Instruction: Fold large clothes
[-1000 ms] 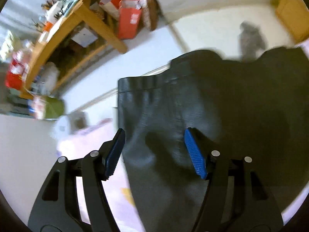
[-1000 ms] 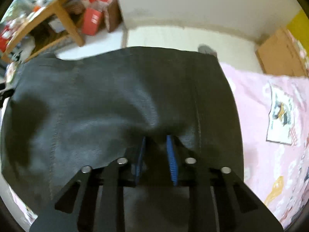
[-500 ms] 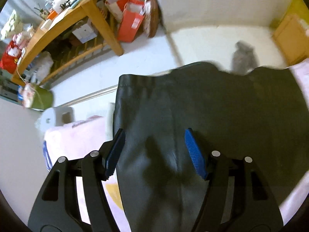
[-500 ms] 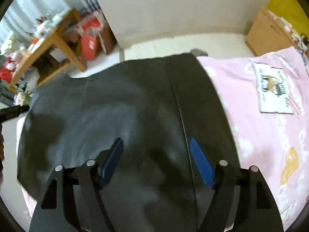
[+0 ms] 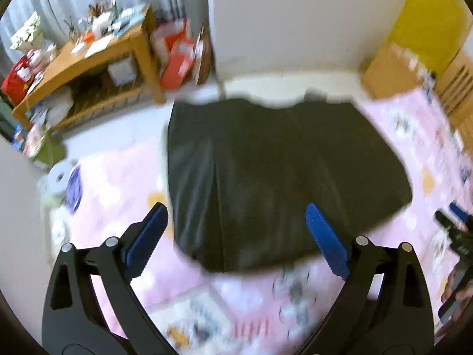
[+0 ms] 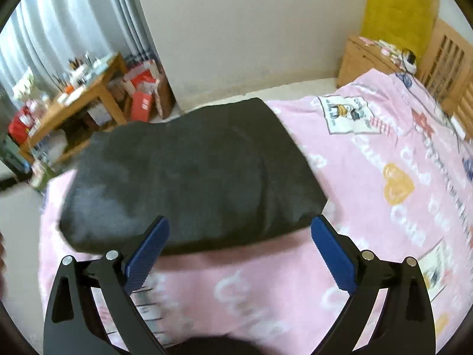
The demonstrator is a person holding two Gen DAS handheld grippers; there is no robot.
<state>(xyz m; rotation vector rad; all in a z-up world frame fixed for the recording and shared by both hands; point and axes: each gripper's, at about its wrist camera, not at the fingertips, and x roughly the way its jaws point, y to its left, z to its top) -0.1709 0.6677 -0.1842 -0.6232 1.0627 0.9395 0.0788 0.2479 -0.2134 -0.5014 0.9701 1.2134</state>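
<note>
Right wrist view: right tongs (image 6: 238, 250), pinching the dark garment (image 6: 192, 171) a second ago, now opening empty above it; left tongs (image 5: 236, 236) likewise opening, fold laid on bed (image 6: 369, 195).

A folded dark garment (image 6: 192, 177) lies flat on the pink-sheeted bed (image 6: 384, 207).

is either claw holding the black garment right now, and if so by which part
Nothing is held. Both the left claw and right claw are opening, with nothing between their pads; the black garment lies free on the pink bedspread.
</note>
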